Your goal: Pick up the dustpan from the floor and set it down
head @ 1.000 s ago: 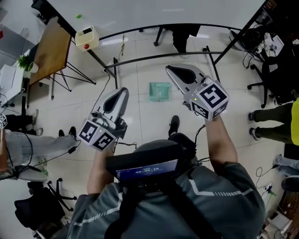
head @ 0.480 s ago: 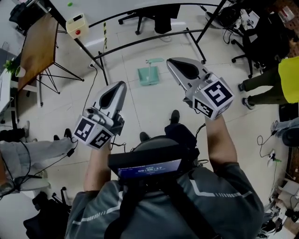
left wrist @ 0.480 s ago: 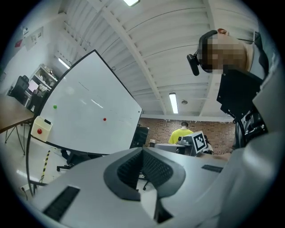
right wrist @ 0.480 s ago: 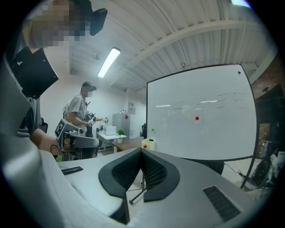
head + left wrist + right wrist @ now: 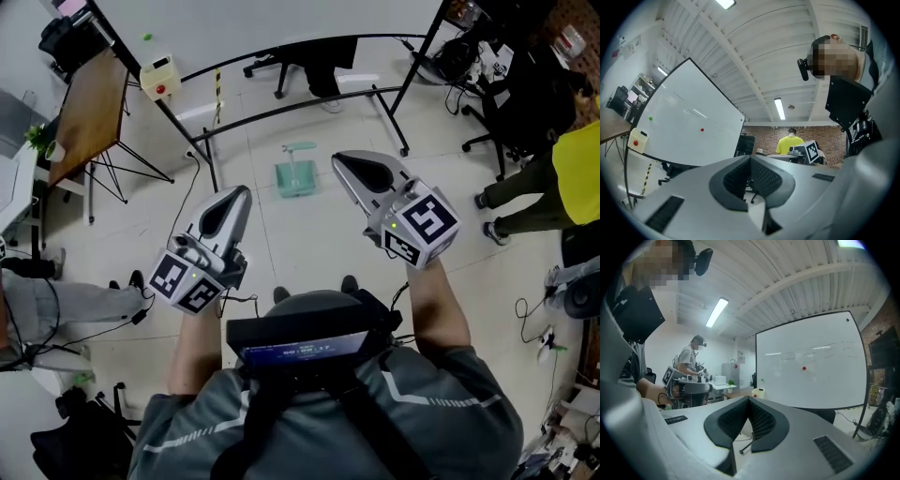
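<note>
While both pairs of jaws stood pressed together with nothing between them, the left gripper (image 5: 750, 158) and the right gripper (image 5: 749, 400) pointed out across the room, held up in front of the person. Ahead and between them, the green dustpan (image 5: 296, 176) lay on the tiled floor (image 5: 319, 234), well apart from both, just before the whiteboard stand's base bar (image 5: 281, 108).

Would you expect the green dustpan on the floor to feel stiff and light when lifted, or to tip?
The dustpan looks like thin moulded plastic, so probably stiff and light. Its handle sits at one end, so held there the pan may swing down. On the smooth floor it would likely slide.
</note>
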Demonstrator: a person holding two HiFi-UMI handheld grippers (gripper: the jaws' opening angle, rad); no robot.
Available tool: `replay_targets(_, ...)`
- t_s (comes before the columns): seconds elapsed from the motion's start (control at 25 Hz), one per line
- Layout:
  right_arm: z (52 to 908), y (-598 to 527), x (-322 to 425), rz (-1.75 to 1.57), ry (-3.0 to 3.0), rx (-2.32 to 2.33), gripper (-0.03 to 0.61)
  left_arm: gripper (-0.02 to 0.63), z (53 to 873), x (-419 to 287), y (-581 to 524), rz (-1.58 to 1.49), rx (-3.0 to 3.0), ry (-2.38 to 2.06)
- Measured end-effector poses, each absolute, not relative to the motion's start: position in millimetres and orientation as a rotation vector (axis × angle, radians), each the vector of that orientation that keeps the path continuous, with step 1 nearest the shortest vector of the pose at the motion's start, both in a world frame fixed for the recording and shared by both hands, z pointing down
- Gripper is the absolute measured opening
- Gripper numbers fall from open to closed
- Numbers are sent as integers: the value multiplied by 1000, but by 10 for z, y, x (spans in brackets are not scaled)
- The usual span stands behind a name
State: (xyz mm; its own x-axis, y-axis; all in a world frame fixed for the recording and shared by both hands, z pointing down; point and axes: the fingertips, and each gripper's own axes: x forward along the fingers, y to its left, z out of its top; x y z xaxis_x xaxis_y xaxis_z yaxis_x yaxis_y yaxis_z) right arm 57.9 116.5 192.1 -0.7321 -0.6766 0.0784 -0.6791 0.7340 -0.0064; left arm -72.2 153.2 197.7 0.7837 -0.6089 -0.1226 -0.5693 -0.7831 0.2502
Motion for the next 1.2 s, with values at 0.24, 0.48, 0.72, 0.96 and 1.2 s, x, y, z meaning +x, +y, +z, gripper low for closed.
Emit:
replay_targets(0.24,1796,1344,1061,26,-2900,1059,25,23,1934,-126,1701,-253,2790,-948)
replay_targets(0.48,1734,1404,1244,15,-2919,1031,25,23,1905,73,1771,-249,2791,-991)
replay_targets(0.72,1744,1427,1248,16,-2925,1030,25,23,1886,67,1810,-252,2793,-1008)
replay_targets(0.96,1725,1407,1210,11,-2922,1031,25,23,1889,-1,1785,-249,2778,-1022)
replay_targets(1.2,1740,1358,1103,2,-2919,1036,25,23,1923,-122,1724,-252,2776,-1025)
